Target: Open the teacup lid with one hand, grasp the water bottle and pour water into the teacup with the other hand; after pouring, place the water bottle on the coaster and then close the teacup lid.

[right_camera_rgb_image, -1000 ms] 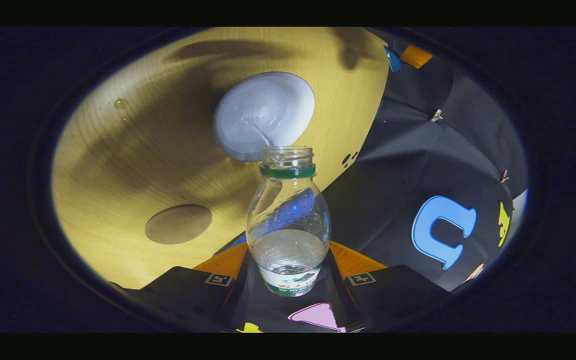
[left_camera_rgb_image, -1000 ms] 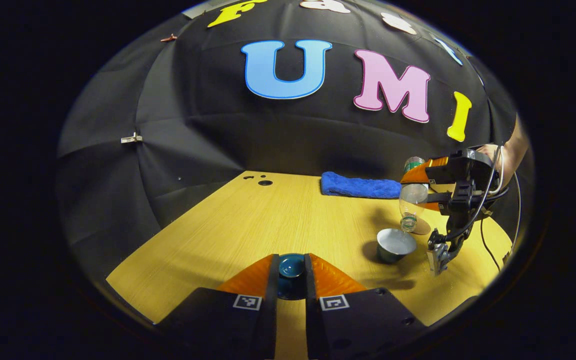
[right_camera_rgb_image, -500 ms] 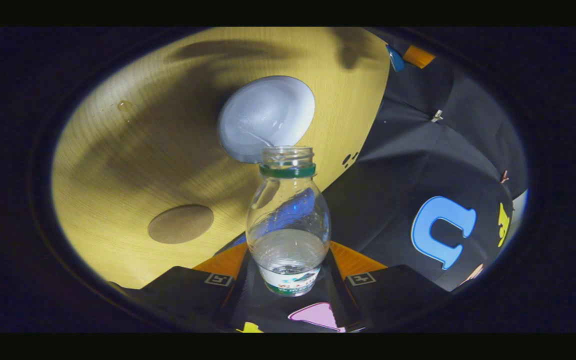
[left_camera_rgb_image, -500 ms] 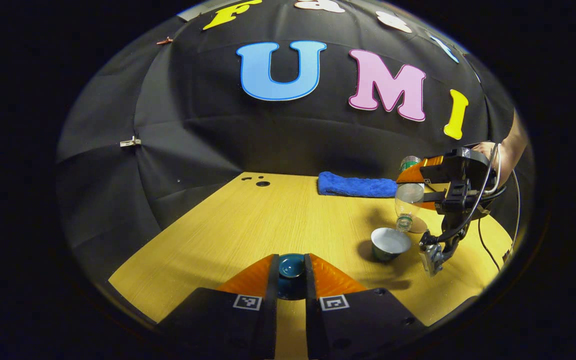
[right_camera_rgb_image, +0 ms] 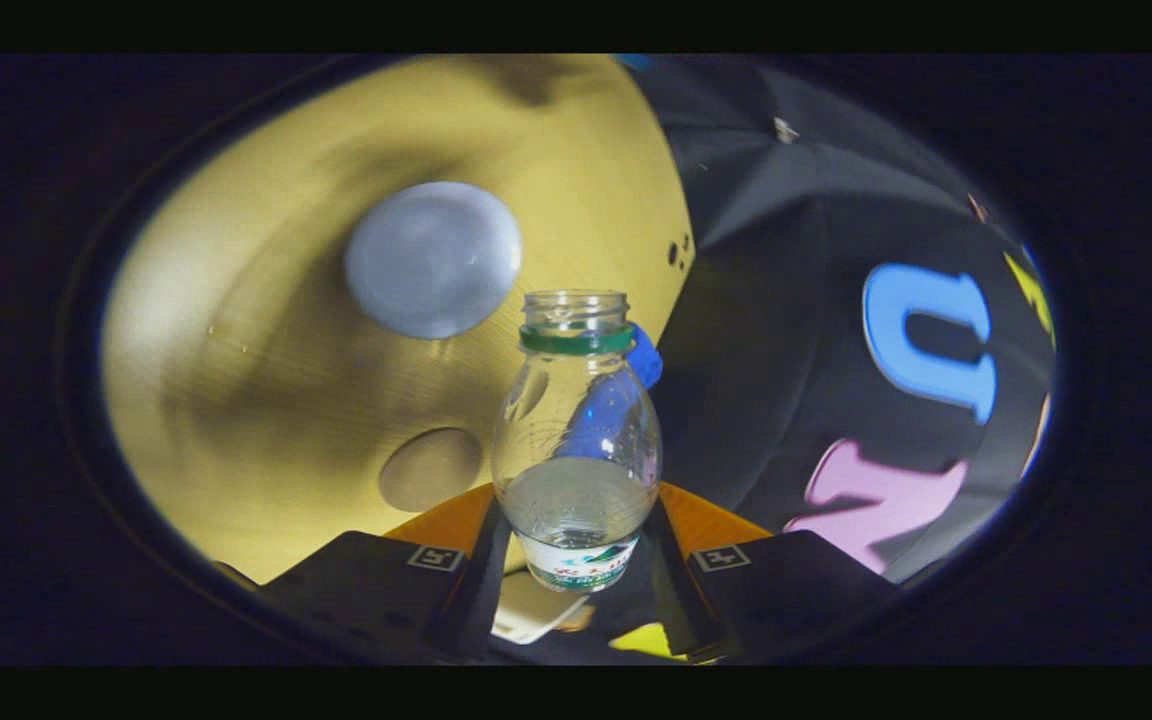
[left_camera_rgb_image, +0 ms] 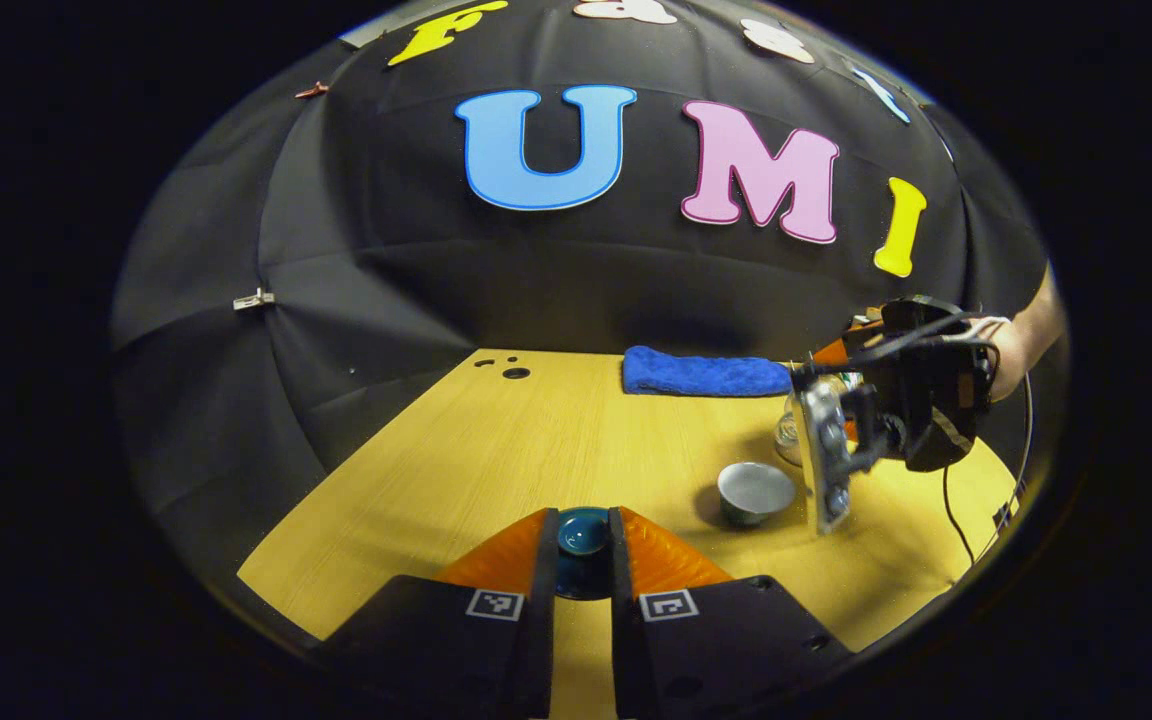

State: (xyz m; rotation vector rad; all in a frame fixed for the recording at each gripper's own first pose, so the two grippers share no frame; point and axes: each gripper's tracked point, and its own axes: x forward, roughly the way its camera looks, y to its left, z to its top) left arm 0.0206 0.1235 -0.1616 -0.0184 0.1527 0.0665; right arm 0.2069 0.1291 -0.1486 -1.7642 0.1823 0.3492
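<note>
My left gripper (left_camera_rgb_image: pixel 582 540) is shut on the dark teal teacup lid (left_camera_rgb_image: pixel 582 532), held low over the table's near edge. The open teacup (left_camera_rgb_image: pixel 755 492) stands to the right, its pale inside showing. In the right gripper view my right gripper (right_camera_rgb_image: pixel 576 525) is shut on a clear, uncapped water bottle (right_camera_rgb_image: pixel 576 440) with a green neck ring and some water in its lower part. The bottle's mouth is off to the side of the teacup (right_camera_rgb_image: pixel 433 258). The round brown coaster (right_camera_rgb_image: pixel 430 468) lies on the table close to the bottle's base.
A folded blue towel (left_camera_rgb_image: pixel 704 374) lies along the far edge of the wooden table (left_camera_rgb_image: pixel 536 450). Small dark holes (left_camera_rgb_image: pixel 514 372) mark the far left corner. A person's hand (left_camera_rgb_image: pixel 1011 345) and a cable are at the right, behind the teacup.
The bottle has swung up out of its pouring tilt and its mouth has left the teacup; the water stream has stopped. The left gripper with the lid has hardly moved.
</note>
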